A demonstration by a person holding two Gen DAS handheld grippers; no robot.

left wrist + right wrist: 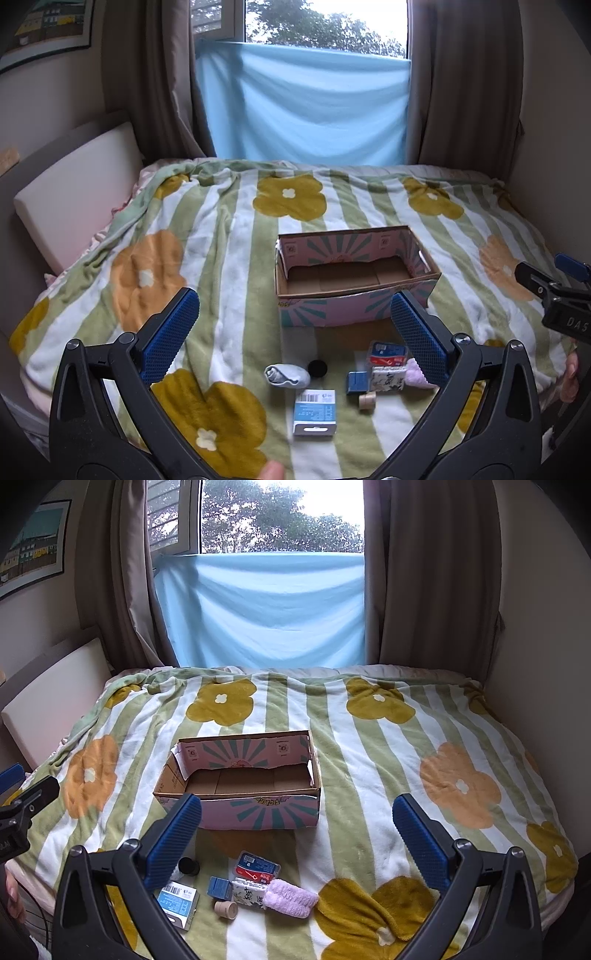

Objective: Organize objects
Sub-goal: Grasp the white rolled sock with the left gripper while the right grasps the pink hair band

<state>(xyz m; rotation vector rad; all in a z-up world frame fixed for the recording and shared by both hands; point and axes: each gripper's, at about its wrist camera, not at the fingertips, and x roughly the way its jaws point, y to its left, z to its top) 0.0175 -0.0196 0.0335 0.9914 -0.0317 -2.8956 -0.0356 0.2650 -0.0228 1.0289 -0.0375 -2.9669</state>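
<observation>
- left tool (293,326) wide open, holding nothing
- right tool (297,836) wide open too, holding nothing
- cardboard box (354,275) on bed blanket (229,236), small items (314,406) just before it (loose cluster)

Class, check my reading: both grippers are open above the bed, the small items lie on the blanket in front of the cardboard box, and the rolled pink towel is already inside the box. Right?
Not quite. The cardboard box is empty; the right wrist view shows the pink towel lying on the blanket among the small items. The left gripper and right gripper are indeed open.
</observation>
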